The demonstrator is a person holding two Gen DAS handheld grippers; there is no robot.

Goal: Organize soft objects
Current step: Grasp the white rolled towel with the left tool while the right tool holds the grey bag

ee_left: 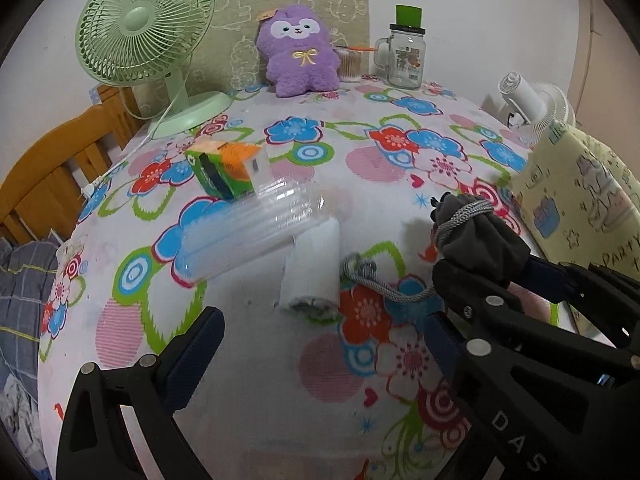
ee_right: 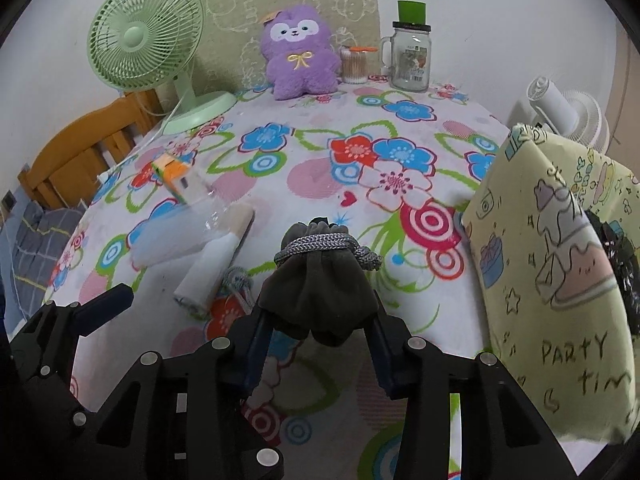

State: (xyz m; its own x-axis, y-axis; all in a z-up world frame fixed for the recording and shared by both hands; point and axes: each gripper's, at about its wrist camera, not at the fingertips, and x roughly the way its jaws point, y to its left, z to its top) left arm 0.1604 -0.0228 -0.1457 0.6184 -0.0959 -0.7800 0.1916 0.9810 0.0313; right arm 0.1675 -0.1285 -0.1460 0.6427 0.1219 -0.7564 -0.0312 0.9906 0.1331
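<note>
Grey drawstring pouch (ee_right: 320, 300) is clamped in the right hand-held gripper (ee_right: 316, 324) above the floral bench (ee_right: 320, 168), beside the yellow bag (ee_right: 560, 280) — left hand-held gripper (ee_left: 320, 320) is spread wide, nothing gripped.

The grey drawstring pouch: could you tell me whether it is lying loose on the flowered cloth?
No, the right gripper has its fingers closed on the grey drawstring pouch, holding it above the flowered cloth.
</note>
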